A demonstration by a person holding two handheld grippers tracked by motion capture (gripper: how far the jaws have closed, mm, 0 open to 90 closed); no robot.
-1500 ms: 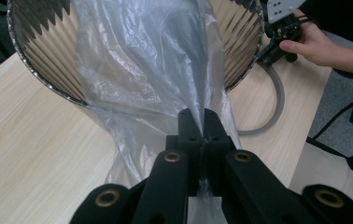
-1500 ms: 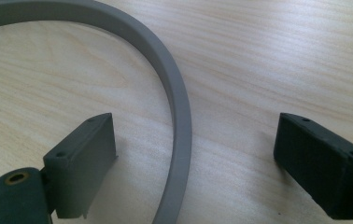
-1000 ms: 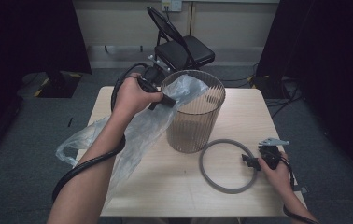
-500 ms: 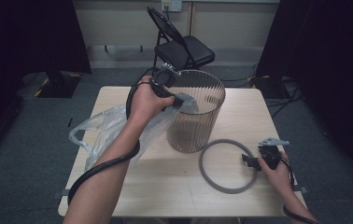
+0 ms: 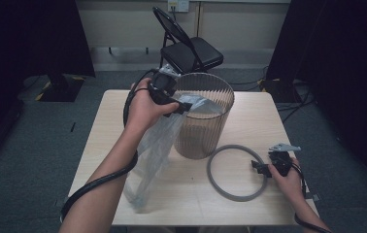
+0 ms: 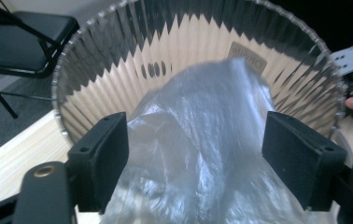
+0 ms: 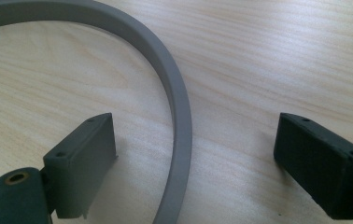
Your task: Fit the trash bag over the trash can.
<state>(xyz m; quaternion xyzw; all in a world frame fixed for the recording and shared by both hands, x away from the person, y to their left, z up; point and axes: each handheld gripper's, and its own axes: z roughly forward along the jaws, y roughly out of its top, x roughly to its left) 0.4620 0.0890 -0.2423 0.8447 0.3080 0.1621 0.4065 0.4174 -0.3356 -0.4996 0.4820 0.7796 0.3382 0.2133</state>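
Note:
A clear ribbed bin [image 5: 206,131] stands upright in the middle of the table. A thin clear plastic bag [image 5: 157,150] hangs from its near-left rim down to the tabletop. My left gripper [image 5: 184,108] is at that rim, pointing into the bin [image 6: 72,56]. Its jaws have just been opening and now stand wide, with the bag's top [image 6: 198,154] loose between them. My right gripper [image 5: 261,167] rests low on the table, open, and straddles the grey ring [image 5: 209,170]. The ring's band [image 7: 177,93] passes between the jaws without touching either pad.
A black folding chair [image 5: 191,53] stands behind the light wooden table [image 5: 249,116]. A thick black cable [image 5: 99,182] trails along my left forearm. Dark curtains hang at both sides of the room.
My left hand has moved right to the bin's rim, bringing the bag's top with it, and its jaws have opened. The bag now hangs more steeply. The right hand has stayed put.

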